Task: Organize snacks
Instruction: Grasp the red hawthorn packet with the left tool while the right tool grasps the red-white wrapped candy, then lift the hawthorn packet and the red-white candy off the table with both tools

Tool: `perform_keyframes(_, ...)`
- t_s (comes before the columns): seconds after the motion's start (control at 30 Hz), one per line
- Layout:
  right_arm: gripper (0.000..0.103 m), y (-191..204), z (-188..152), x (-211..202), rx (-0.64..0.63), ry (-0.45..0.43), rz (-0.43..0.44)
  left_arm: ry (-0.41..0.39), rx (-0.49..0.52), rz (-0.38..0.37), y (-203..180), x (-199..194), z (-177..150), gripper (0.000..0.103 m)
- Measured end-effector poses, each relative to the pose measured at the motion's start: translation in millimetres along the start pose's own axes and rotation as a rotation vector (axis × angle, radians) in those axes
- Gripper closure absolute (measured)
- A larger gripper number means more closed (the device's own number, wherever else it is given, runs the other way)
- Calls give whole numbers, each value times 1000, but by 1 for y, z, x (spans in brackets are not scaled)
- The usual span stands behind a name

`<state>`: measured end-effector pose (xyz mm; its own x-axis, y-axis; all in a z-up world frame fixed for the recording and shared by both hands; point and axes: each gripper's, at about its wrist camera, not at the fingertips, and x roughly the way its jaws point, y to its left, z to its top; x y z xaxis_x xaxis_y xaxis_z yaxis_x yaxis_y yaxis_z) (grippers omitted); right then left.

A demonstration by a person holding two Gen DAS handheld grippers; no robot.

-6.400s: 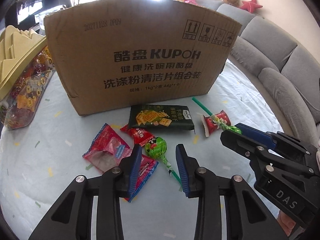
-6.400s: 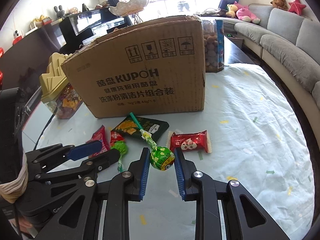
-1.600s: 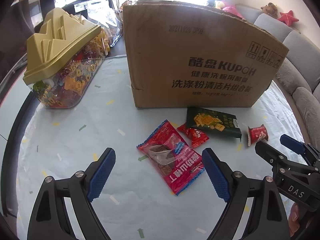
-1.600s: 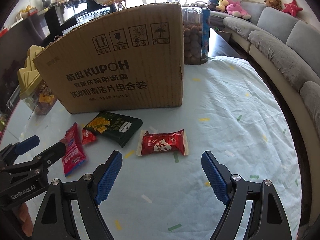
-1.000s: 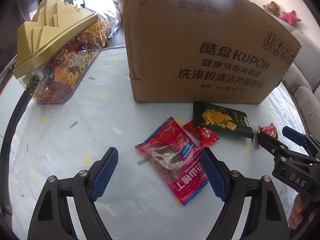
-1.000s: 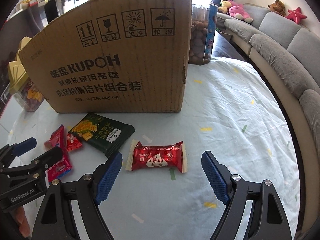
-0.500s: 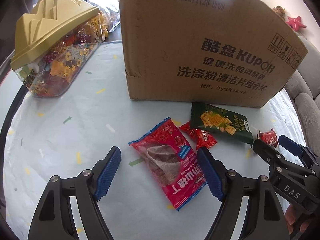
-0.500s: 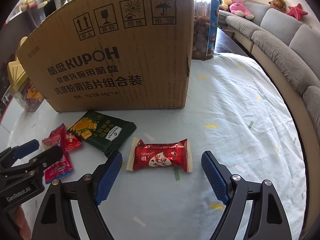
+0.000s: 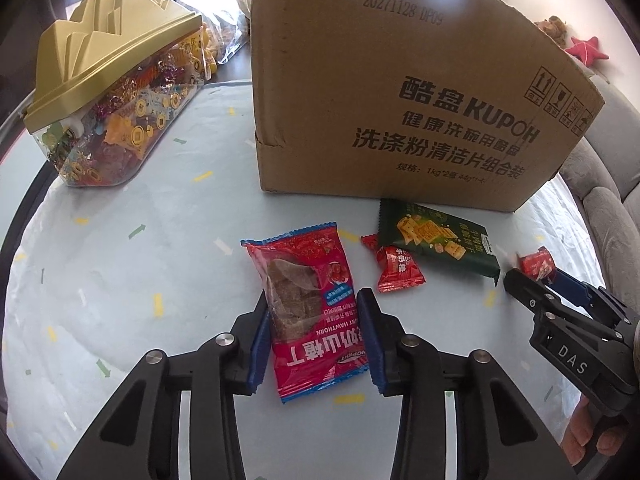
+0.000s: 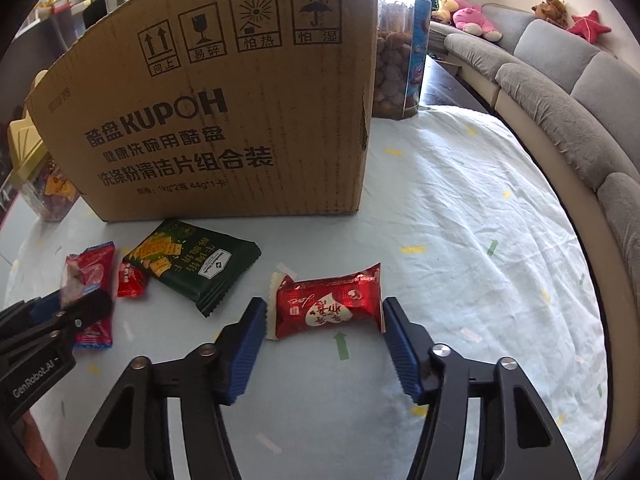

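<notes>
Pale cloth with scattered confetti marks covers the tabletop, and a grey sofa curves behind it.

Left hand-held gripper: your jaws are closing around the red hawthorn packet, which lies flat between the blue pads. The pads sit at the packet's long edges; whether they press yet cannot be told for certain. The gripper points steeply down at the tabletop.

Right hand-held gripper: your jaws are closing on the red heart-print candy. A narrow gap shows on each side, so the pads are not yet on the wrapper. This gripper also tilts steeply downward, and it lies to the right of the left one.

Beyond the grippers, a small red sachet and a green cracker pack lie touching each other, just in front of the cardboard box. A clear sweet tub with a gold lid stands at the far left, well apart.

Progress, as a judgement: four loose snacks are on the cloth, none lifted. The box interior is hidden, so anything already stowed cannot be confirmed. Both current grasps, and the sachet and cracker pack, remain to do.
</notes>
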<state>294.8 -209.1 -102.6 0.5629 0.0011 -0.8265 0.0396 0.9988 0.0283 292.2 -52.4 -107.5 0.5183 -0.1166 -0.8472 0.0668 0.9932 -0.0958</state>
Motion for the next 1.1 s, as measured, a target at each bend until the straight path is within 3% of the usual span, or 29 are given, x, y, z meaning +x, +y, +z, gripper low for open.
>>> perform_keyframes(0.07,53,0,-2,-3,2,-1,7,-2,7,-5,-1,-1,1,65)
perform_keyframes(0.37,53,8,-7,-24,-8,-39,31,-27,21,-39,12,-16,6,80)
perform_keyframes(0.57,53,14,-11,-36,-22,-60,37,-15,20,-61,17,-13,4,78)
perform_keyframes(0.67,53,19,-12,-39,-33,-63,45,8,14,-74,14,-8,1,66)
perform_keyframes(0.77,53,25,-15,-45,-40,-64,62,24,16,-64,11,-3,-2,61)
perform_keyframes(1.03,53,36,-21,-51,-57,-66,82,14,41,-54,9,0,1,65)
perform_keyframes(1.07,53,36,-22,-52,-60,-66,82,14,40,-57,6,-2,0,66)
perform_keyframes(1.1,53,37,-21,-51,-63,-66,84,7,38,-61,6,-4,0,74)
